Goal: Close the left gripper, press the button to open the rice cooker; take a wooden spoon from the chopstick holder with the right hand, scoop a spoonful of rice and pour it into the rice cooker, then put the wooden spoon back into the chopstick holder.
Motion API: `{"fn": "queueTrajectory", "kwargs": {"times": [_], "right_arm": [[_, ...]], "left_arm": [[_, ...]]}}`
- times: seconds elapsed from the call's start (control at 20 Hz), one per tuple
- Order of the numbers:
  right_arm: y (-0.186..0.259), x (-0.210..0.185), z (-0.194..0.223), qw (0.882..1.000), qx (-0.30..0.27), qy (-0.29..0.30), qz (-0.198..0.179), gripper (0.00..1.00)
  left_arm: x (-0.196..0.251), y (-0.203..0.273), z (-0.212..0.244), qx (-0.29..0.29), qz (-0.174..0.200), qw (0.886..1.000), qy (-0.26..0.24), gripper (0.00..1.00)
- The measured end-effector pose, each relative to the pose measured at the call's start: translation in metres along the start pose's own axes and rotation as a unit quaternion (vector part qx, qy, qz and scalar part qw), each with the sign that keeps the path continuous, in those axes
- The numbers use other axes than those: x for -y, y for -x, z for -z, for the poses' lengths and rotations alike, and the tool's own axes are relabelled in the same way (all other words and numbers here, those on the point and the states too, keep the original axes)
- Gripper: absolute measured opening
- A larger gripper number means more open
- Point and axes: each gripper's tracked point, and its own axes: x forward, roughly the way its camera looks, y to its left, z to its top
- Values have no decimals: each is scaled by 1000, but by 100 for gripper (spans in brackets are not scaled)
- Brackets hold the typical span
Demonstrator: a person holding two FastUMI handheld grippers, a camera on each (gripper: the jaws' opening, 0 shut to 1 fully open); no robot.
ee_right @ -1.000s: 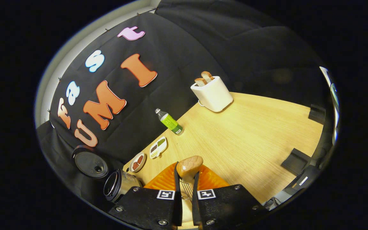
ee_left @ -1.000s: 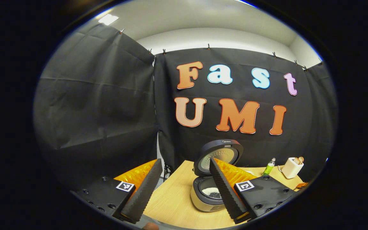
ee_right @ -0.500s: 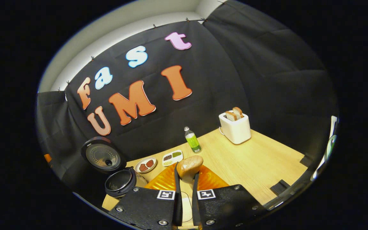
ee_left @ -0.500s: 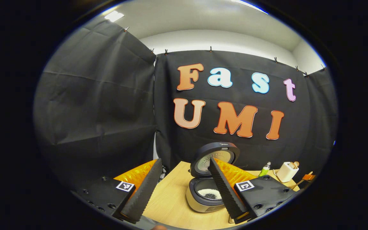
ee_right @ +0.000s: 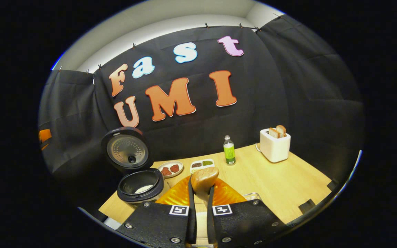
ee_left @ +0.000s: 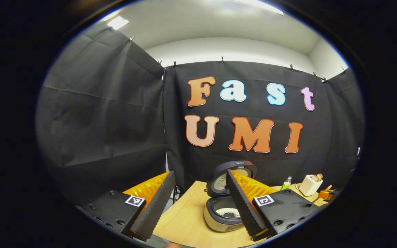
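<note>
My right hand-held gripper has swung level since a moment ago, still clamping the wooden spoon. From left: open rice cooker, bottle, toaster on the wooden surface. My left hand-held gripper gapes wide.
</note>
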Motion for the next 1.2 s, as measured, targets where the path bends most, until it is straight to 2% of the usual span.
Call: {"fn": "queueTrajectory", "kwargs": {"times": [0.3, 0.5, 0.65, 0.75, 0.9, 1.05, 1.2], "right_arm": [[-30, 3, 60, 999, -34, 4, 21, 11], [-45, 4, 93, 998, -50, 36, 29, 11], [-46, -7, 98, 998, -35, 47, 21, 11], [-46, -14, 111, 998, -48, 48, 7, 11], [-45, -21, 130, 998, -69, 3, -4, 11], [-38, -28, 136, 997, -80, -15, -14, 11], [-33, -48, 144, 990, -97, -88, -54, 11]], "left_arm": [[-12, 1, 2, 8, -8, 1000, -20, 98], [-15, -1, 13, -2, -15, 999, -33, 98], [-15, -3, 21, -15, -13, 999, -32, 99], [-15, -5, 26, -20, -13, 999, -30, 100], [-10, -17, 40, -35, -11, 999, -27, 99], [-9, -17, 46, -43, -6, 999, -19, 99], [-8, -19, 53, -51, -2, 999, -7, 98]]}}
